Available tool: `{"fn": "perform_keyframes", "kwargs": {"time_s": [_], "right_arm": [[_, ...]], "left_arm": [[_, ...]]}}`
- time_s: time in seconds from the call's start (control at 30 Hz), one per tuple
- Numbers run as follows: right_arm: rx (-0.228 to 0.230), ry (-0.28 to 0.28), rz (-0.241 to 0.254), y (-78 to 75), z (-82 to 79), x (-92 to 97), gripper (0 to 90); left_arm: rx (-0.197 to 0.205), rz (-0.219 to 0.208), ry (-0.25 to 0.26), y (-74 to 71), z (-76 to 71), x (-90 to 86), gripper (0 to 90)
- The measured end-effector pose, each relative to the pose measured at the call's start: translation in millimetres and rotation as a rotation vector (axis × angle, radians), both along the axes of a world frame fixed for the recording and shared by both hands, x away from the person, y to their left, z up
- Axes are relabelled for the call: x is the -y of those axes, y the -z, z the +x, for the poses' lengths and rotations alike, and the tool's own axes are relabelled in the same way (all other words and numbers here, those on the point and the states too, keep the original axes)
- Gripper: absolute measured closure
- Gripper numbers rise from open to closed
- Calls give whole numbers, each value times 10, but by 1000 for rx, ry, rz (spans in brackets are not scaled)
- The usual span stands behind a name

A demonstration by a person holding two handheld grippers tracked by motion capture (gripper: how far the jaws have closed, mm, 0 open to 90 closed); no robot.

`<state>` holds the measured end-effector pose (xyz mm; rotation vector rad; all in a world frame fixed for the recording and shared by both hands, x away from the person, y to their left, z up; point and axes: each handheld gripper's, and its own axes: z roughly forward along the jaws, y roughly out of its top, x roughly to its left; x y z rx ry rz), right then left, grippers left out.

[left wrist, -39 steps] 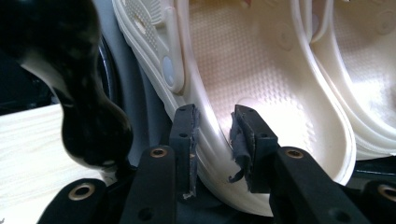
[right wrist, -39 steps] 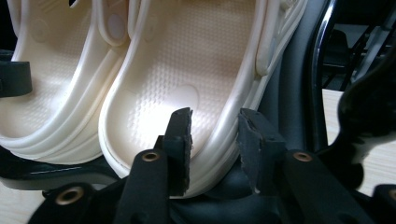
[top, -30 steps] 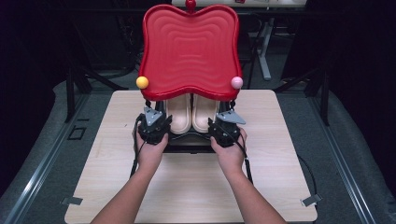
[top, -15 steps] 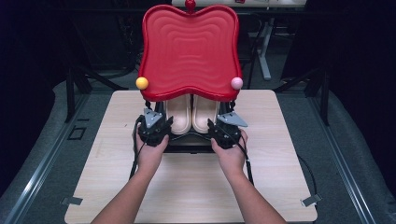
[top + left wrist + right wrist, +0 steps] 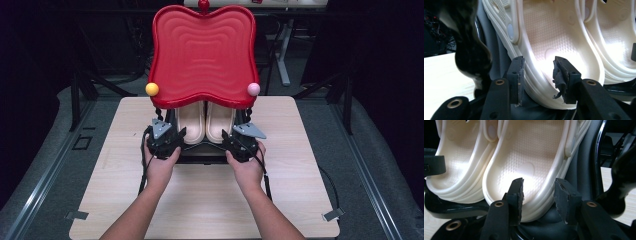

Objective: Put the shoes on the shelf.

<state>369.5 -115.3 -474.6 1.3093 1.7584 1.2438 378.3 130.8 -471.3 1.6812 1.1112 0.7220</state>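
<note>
A pair of cream clogs stands on a black rack [image 5: 202, 151] under a big red wavy-edged panel [image 5: 202, 55]. My left gripper [image 5: 176, 136] is at the heel of the left clog [image 5: 190, 122]. In the left gripper view the gripper [image 5: 539, 75] is open and straddles that clog's [image 5: 549, 37] heel rim, one pad outside and one over the footbed. My right gripper [image 5: 231, 138] is at the heel of the right clog [image 5: 220, 122]. In the right gripper view the gripper [image 5: 538, 195] straddles that heel [image 5: 529, 157] the same way, with a gap at the pads.
The rack stands at the far middle of a light wooden table [image 5: 200, 200]. A yellow ball [image 5: 152, 89] and a pink ball [image 5: 253, 89] sit at the red panel's lower corners. Black rack tubing [image 5: 599, 157] runs close beside the right clog. Dark floor surrounds the table.
</note>
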Motion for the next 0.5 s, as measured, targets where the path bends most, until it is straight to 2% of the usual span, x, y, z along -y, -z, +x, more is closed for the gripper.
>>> {"fn": "perform_keyframes", "kwargs": {"time_s": [0.5], "right_arm": [[13,-17,-20,-37,-110,44,565]], "left_arm": [[-6,-6,16,21,-94,-31,551]]}}
